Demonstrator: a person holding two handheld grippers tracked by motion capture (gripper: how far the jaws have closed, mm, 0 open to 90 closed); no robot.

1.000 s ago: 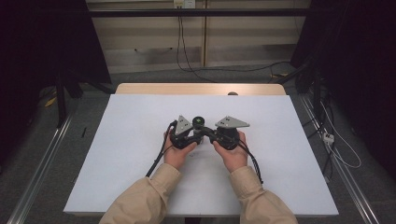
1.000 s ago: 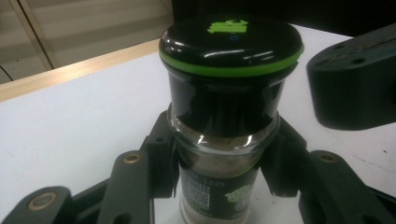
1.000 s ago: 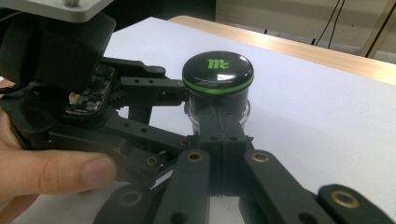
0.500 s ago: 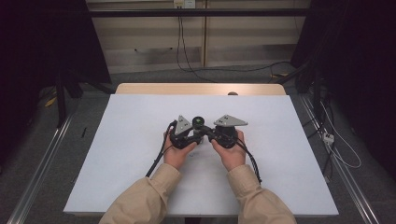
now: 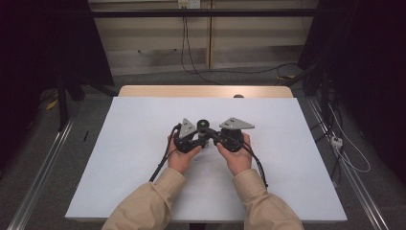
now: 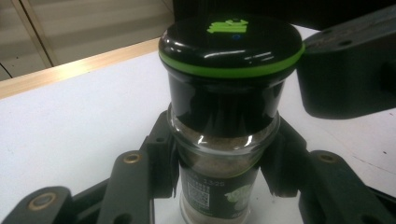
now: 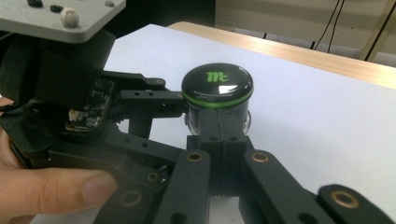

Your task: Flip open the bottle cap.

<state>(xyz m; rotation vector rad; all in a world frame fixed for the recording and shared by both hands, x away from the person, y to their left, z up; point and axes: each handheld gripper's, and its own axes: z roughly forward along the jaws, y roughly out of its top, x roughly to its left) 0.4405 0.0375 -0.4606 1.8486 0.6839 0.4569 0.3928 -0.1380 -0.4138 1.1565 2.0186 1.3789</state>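
A spice jar stands upright near the middle of the white bench, with a glossy black cap ringed in green and pale ground seasoning behind its clear glass. The left tongs come at it from the person's left, and in the left gripper view their two black jaws clamp the glass body just below the cap, one on each side, pads pressed against the jar. The right tongs face it from the opposite side. In the right gripper view their jaws are drawn fully together with nothing between them, and their joined tips sit directly in front of the jar, just under the cap; whether they touch the glass cannot be told. In the high view the jar's cap shows between the two grey three-cornered plates, and both hands rest low on the bench close together. A fingertip of the left hand shows in the right gripper view.
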